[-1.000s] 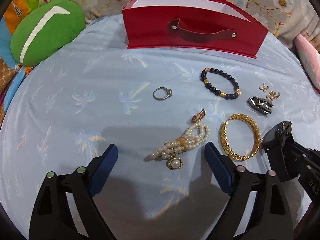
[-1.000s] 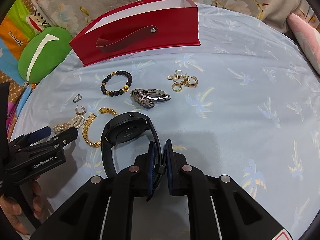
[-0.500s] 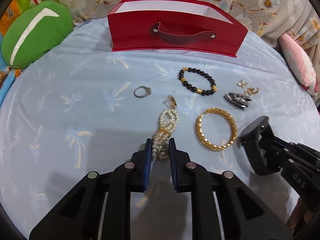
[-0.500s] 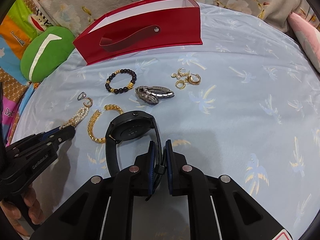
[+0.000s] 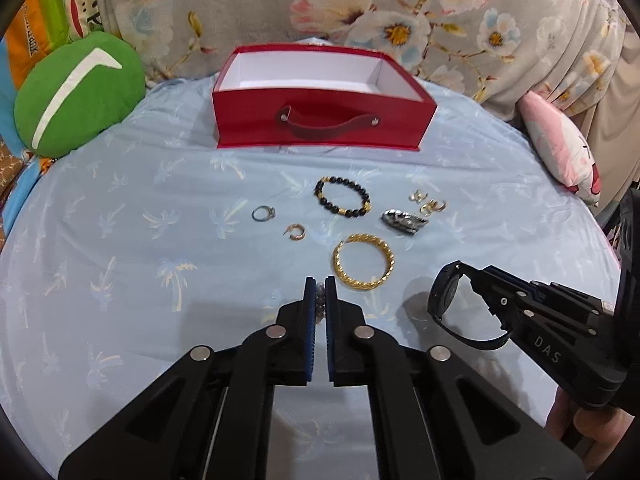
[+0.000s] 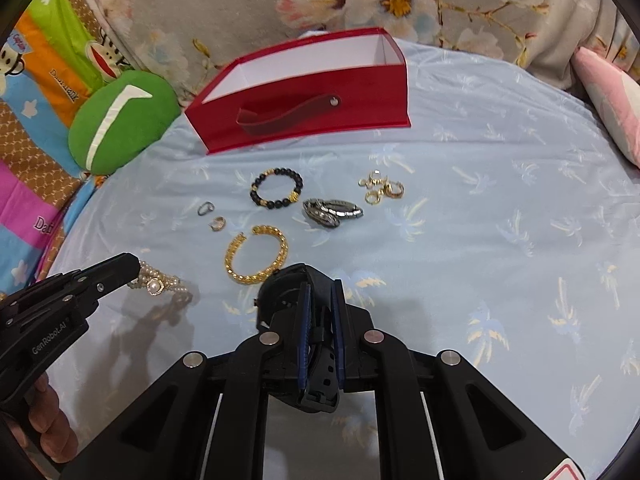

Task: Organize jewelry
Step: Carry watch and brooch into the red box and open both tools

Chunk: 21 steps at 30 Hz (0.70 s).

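My left gripper (image 5: 319, 286) is shut on the pearl bracelet (image 6: 160, 283), held above the blue cloth; only a few beads (image 5: 320, 300) show between its pads. My right gripper (image 6: 320, 292) is shut on the strap of a black watch (image 5: 448, 292), lifted off the cloth. The open red box (image 5: 320, 124) stands at the far side, its white inside empty. On the cloth lie a gold bangle (image 5: 363, 266), a black bead bracelet (image 5: 342, 201), a silver ring (image 5: 263, 213), a gold hoop earring (image 5: 295, 232), a silver metal piece (image 5: 404, 221) and small gold earrings (image 5: 428, 203).
A green cushion (image 5: 76, 96) lies at the far left and a pink pillow (image 5: 560, 152) at the far right. Floral fabric (image 5: 360, 12) rises behind the box. The round cloth-covered surface (image 5: 120, 280) drops off at its edges.
My left gripper closed on the pearl bracelet and lifted it off the cloth. My right gripper rose too with the black watch. Both views now look into the box.
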Available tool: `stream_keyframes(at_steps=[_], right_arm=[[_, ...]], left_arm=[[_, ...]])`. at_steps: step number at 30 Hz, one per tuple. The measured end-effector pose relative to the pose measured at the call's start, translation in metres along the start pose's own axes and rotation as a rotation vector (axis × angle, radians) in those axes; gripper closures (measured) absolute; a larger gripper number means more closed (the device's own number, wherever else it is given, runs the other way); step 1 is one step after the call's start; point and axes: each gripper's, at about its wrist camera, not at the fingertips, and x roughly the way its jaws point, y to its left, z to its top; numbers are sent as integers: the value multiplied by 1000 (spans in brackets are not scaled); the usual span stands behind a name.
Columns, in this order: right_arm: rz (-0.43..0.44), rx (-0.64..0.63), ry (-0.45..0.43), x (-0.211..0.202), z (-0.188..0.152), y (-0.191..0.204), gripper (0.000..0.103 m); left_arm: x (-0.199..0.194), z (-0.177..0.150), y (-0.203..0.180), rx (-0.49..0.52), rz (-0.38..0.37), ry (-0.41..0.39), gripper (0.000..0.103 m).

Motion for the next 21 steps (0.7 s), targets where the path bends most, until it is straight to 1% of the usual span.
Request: stream_keyframes(at_steps=[3, 13, 17, 21], right_arm=[[7, -5, -24, -13, 2, 2, 94], [24, -23, -68, -33, 9, 7, 94], [31, -41, -100, -41, 24, 10, 94], [51, -62, -124, -45, 45, 13, 94]], left_arm=[[-16, 5, -3, 11, -6, -34, 100], [-47, 17, -7, 22, -24, -102, 100], [-57, 31, -7, 31, -29, -135, 100], [-64, 57, -6, 50, -17, -179, 100]])
